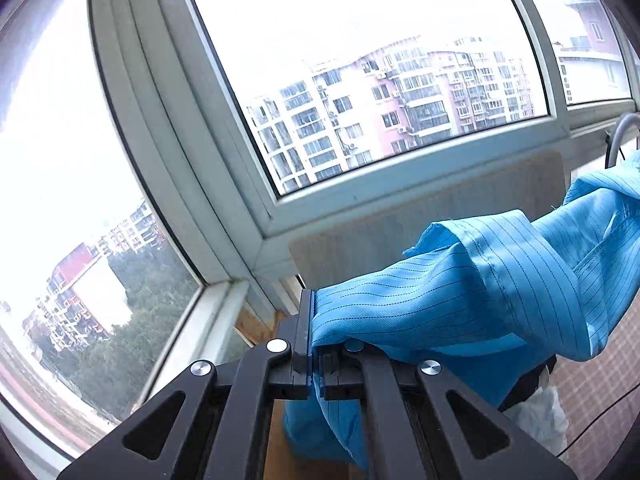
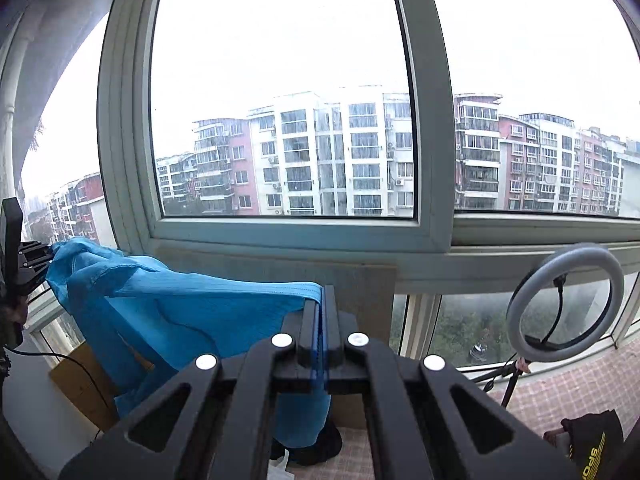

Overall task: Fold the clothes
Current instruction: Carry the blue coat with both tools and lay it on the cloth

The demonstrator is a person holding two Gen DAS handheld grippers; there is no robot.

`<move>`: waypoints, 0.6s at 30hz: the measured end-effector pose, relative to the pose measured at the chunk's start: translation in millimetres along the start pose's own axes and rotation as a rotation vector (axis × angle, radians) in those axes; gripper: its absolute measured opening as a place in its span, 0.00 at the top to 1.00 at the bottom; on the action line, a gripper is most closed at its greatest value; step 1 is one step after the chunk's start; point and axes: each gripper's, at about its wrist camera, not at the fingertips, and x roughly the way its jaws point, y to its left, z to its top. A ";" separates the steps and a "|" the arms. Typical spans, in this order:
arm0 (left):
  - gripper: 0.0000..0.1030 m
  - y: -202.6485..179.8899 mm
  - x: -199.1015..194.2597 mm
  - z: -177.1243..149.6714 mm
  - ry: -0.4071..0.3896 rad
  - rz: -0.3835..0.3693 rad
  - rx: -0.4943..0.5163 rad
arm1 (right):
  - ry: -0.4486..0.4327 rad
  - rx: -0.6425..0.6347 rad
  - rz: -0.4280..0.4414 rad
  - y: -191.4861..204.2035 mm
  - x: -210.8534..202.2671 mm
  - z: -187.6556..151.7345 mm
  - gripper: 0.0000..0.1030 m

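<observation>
Both the left gripper (image 1: 310, 344) and right gripper (image 2: 321, 328) have their fingers clamped on edges of the blue garment (image 1: 472, 292), which hangs in the air between them above the desk (image 2: 360, 280); thin, slippery-looking cloth could slide free if tugged unevenly.

left gripper (image 1: 311, 336) | black linkage, silver rivets | right gripper (image 2: 320, 320) | same

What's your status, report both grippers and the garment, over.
Left gripper and right gripper both shut on the blue garment. Garment held up between them, hanging slack. Nothing in the way.
</observation>
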 end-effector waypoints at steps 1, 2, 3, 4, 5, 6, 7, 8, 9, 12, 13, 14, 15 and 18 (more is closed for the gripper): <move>1.00 3.0 -24.8 14.4 -0.032 0.025 -0.002 | -0.036 -0.013 0.001 0.2 -16.0 16.2 1.00; 0.99 4.7 -50.8 28.2 -0.064 0.051 -0.002 | -0.066 -0.015 0.008 -1.3 -32.5 29.9 1.00; 0.99 6.4 -76.7 42.1 -0.097 0.076 -0.002 | -0.092 -0.013 0.016 -4.1 -50.3 42.2 1.00; 0.99 8.1 -102.7 55.9 -0.129 0.102 -0.002 | -0.119 -0.015 0.019 -6.6 -68.0 53.3 1.00; 0.99 4.3 -128.6 67.6 -0.159 0.136 0.013 | -0.146 -0.027 0.013 -9.1 -86.1 60.5 1.00; 0.99 -1.2 -154.6 78.7 -0.189 0.173 0.033 | -0.176 -0.044 0.007 -12.8 -105.7 65.9 1.00; 0.99 -6.6 -180.6 88.8 -0.213 0.195 0.033 | -0.202 -0.056 0.006 -17.4 -124.9 70.8 1.00; 0.99 -12.1 -206.7 98.7 -0.235 0.213 0.028 | -0.220 -0.055 0.014 -23.8 -143.0 74.9 1.00; 0.99 -17.5 -232.7 108.6 -0.258 0.231 0.024 | -0.237 -0.054 0.020 -30.8 -161.1 78.2 1.00; 0.99 -43.3 -302.5 127.3 -0.314 0.248 0.023 | -0.284 -0.055 0.024 -56.4 -214.5 82.2 1.00; 0.99 -53.1 -324.3 132.1 -0.330 0.252 0.027 | -0.296 -0.066 0.014 -65.3 -231.4 80.7 1.00; 0.99 -63.5 -340.4 133.5 -0.337 0.249 0.031 | -0.306 -0.075 0.007 -74.4 -247.9 78.7 1.00; 0.99 -74.0 -354.9 133.9 -0.341 0.244 0.034 | -0.312 -0.077 0.004 -84.1 -263.2 75.7 1.00; 0.99 -104.7 -389.9 131.1 -0.352 0.230 0.047 | -0.336 -0.083 -0.011 -110.9 -307.8 63.5 1.00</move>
